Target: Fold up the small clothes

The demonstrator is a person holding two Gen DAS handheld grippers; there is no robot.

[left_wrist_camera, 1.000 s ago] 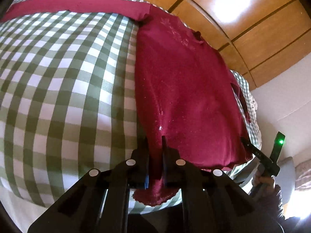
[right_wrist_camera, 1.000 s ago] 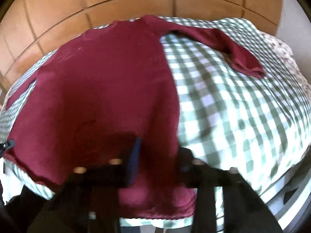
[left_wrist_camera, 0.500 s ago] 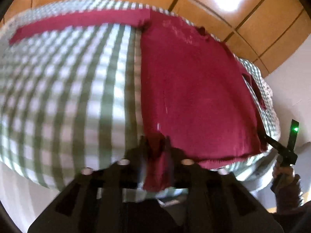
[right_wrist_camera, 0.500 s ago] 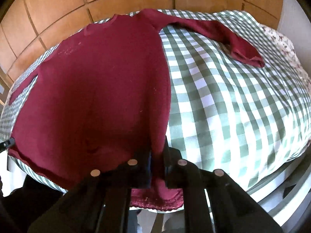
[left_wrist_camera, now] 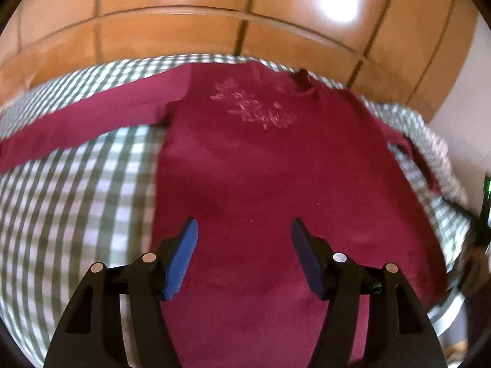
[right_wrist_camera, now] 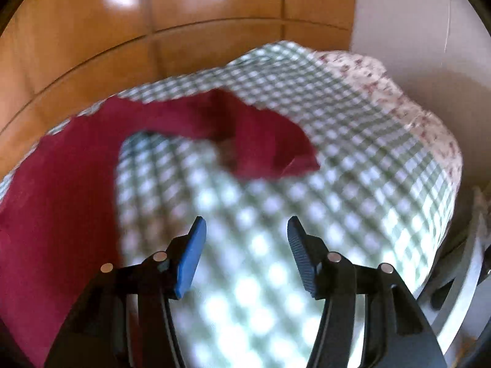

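Observation:
A dark red long-sleeved top (left_wrist_camera: pixel 260 168) with pale embroidery on the chest lies flat, front up, on a green-and-white checked bedcover (left_wrist_camera: pixel 76 214). One sleeve (left_wrist_camera: pixel 92 119) stretches out to the left. My left gripper (left_wrist_camera: pixel 244 230) hovers over the lower body of the top, its jaws opening, nothing between the blue pads. In the right wrist view the other sleeve (right_wrist_camera: pixel 260 135) lies bent across the cover (right_wrist_camera: pixel 337 153), and the top's body (right_wrist_camera: pixel 55 199) fills the left. My right gripper (right_wrist_camera: pixel 247 230) is over bare checked cover, jaws opening, holding nothing.
Wooden panelling (left_wrist_camera: pixel 214 24) rises behind the bed. A floral fabric (right_wrist_camera: pixel 399 86) edges the cover's far right, next to a pale wall (right_wrist_camera: pixel 414 15). The bed's edge drops away at the right (right_wrist_camera: pixel 445 276).
Both grippers let go of the top's hem corners and opened. The left one swung over the top's body; the right one swung right, over bare cover toward the bent sleeve.

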